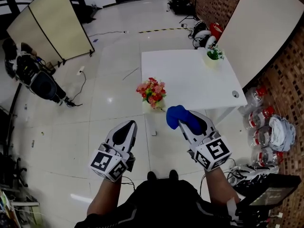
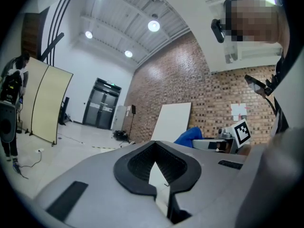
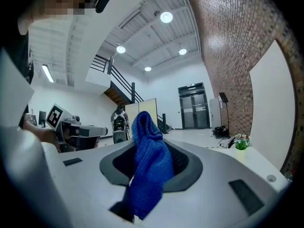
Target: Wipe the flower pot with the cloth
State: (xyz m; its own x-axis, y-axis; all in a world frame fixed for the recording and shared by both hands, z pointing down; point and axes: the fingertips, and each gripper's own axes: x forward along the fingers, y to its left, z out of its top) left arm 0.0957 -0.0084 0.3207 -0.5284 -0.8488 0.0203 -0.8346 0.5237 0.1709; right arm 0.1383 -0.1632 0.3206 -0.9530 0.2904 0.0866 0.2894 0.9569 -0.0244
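pinching the blue cloth, the right gripper hovers near the flower pot; left gripper closed, empty.

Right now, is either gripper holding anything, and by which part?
The right gripper is shut on the cloth, pinching it near the middle; a bunched end sticks out past the jaws. The left gripper is shut and empty.

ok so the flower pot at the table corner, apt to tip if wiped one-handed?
Likely top-heavy: the flower pot carries a wide bunch over a seemingly small base, so a high push may tip it. It stands at the corner of the table, so sliding it risks a fall. Steadying it with the left tool seems wise.
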